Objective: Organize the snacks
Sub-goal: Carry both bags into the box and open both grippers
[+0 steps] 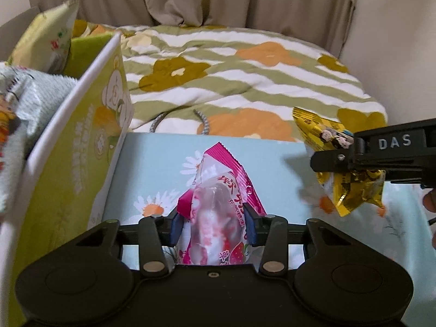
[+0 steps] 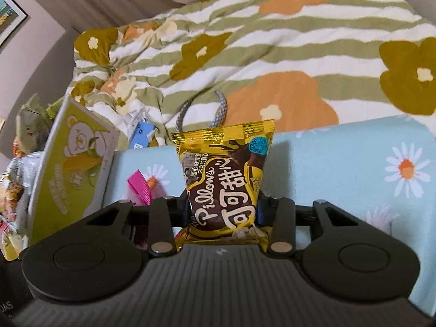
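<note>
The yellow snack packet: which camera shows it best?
The right wrist view: the yellow packet faces the camera, label readable, clamped in the right tool. The left wrist view shows it only sideways, crumpled, partly hidden.

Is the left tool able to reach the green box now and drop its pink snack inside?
Probably yes. The left tool is shut on the pink snack, and the green box stands right beside it, open at the top, with nothing between them. It already holds other packets, so room may be tight.
</note>
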`<control>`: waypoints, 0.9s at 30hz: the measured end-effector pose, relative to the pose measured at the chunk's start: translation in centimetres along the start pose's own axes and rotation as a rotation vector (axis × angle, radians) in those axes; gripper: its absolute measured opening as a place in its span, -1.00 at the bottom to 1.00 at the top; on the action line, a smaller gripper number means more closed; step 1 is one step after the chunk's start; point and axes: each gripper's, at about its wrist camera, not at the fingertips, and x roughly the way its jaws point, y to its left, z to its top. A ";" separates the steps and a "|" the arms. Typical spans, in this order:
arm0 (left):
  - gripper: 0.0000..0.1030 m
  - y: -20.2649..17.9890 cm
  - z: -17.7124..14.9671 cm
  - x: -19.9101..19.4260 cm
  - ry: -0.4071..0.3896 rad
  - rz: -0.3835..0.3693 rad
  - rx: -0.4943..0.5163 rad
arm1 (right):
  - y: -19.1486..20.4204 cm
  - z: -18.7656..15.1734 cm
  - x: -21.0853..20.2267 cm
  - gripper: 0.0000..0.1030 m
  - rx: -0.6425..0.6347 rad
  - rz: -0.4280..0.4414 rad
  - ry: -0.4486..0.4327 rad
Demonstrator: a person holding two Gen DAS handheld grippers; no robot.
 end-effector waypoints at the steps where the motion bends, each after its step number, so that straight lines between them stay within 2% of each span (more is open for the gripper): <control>1: -0.07 -0.1 0.0 -0.6 -0.007 -0.010 -0.002 | 0.2 -0.1 -0.6 0.09 -0.002 0.000 -0.011; 7: -0.07 -0.2 0.6 -6.8 -0.109 -0.074 -0.015 | 1.9 -0.6 -4.7 0.09 -0.036 0.007 -0.081; 12: -0.07 1.9 1.2 -12.6 -0.217 -0.092 -0.041 | 5.2 -0.8 -8.7 0.09 -0.075 0.037 -0.151; 19: -0.07 8.3 2.2 -18.9 -0.346 -0.060 -0.054 | 12.4 -1.2 -12.8 0.09 -0.136 0.088 -0.253; 27: -0.07 17.0 4.6 -20.4 -0.363 -0.050 -0.078 | 21.7 -2.2 -12.2 0.09 -0.154 0.142 -0.288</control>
